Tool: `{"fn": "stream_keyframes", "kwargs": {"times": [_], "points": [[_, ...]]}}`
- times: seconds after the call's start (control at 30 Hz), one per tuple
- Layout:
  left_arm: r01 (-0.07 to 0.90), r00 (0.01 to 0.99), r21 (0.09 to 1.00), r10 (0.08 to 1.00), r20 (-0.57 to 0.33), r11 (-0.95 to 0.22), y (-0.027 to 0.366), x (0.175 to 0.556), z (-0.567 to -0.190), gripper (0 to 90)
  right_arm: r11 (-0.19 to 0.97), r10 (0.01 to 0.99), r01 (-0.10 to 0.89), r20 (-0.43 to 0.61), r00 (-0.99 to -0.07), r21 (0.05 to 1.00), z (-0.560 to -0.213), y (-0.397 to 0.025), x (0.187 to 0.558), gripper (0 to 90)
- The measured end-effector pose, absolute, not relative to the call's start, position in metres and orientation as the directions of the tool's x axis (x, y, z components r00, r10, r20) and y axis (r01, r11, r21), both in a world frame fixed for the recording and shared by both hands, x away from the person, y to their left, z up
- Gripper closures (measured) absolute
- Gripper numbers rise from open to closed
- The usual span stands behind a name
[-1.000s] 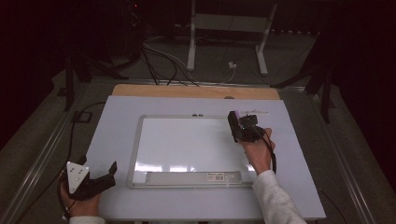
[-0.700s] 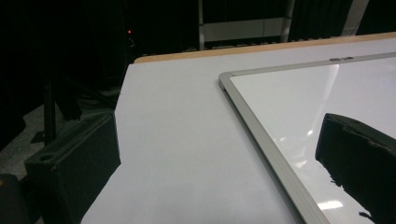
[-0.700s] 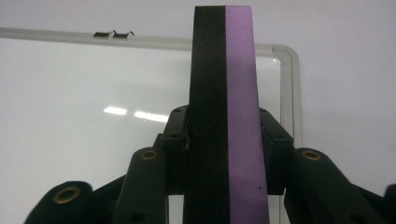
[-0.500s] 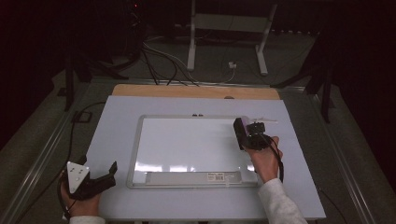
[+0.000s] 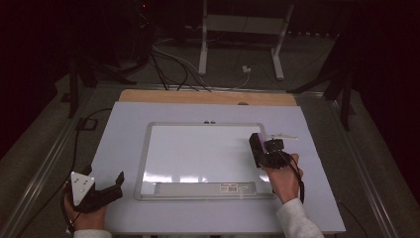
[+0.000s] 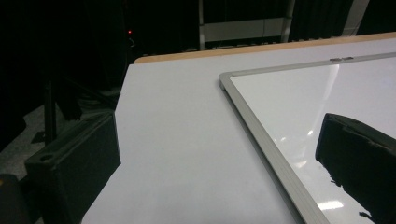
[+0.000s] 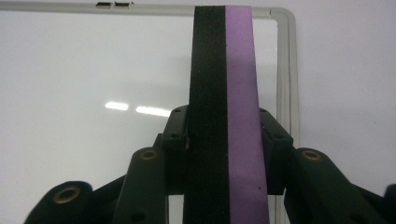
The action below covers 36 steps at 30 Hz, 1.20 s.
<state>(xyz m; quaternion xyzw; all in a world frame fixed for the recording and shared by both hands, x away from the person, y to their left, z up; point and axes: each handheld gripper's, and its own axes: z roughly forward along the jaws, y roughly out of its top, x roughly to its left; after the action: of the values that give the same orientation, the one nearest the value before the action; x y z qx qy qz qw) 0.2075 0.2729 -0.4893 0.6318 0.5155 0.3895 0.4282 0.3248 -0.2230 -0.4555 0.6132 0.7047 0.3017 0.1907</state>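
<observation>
Eraser (image 7: 224, 116) clamped in right gripper (image 5: 261, 148) over right side of whiteboard (image 5: 198, 153), surface looking clean already, left gripper (image 5: 106, 191) idle, gaping, off-board.

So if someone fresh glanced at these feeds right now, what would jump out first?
Probably the black and purple eraser, clamped upright in the right gripper over the right side of the whiteboard. That bright, clean whiteboard lies in the middle of the pale table, against a dark room. The left gripper sits open off the board's near left corner, holding nothing.
</observation>
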Motion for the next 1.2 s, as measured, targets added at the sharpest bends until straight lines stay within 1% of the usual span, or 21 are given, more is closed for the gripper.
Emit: {"fn": "stream_keyframes", "kwargs": {"times": [0.4,0.8,1.2], "points": [[0.320,0.164,0.942,0.985,0.055,-0.106,0.272,0.207,-0.489,0.6,0.085,0.978,0.757,0.092,-0.189,0.647,-0.463,-0.222,0.308,63.1],[0.320,0.164,0.942,0.985,0.055,-0.106,0.272,0.207,-0.489,0.6,0.060,0.980,0.768,0.107,-0.166,0.638,-0.465,-0.227,0.298,63.1],[0.320,0.162,0.942,0.985,0.056,-0.106,0.272,0.207,-0.489,0.6,0.024,0.984,0.796,0.127,-0.127,0.605,-0.475,-0.234,0.285,63.1]]}}
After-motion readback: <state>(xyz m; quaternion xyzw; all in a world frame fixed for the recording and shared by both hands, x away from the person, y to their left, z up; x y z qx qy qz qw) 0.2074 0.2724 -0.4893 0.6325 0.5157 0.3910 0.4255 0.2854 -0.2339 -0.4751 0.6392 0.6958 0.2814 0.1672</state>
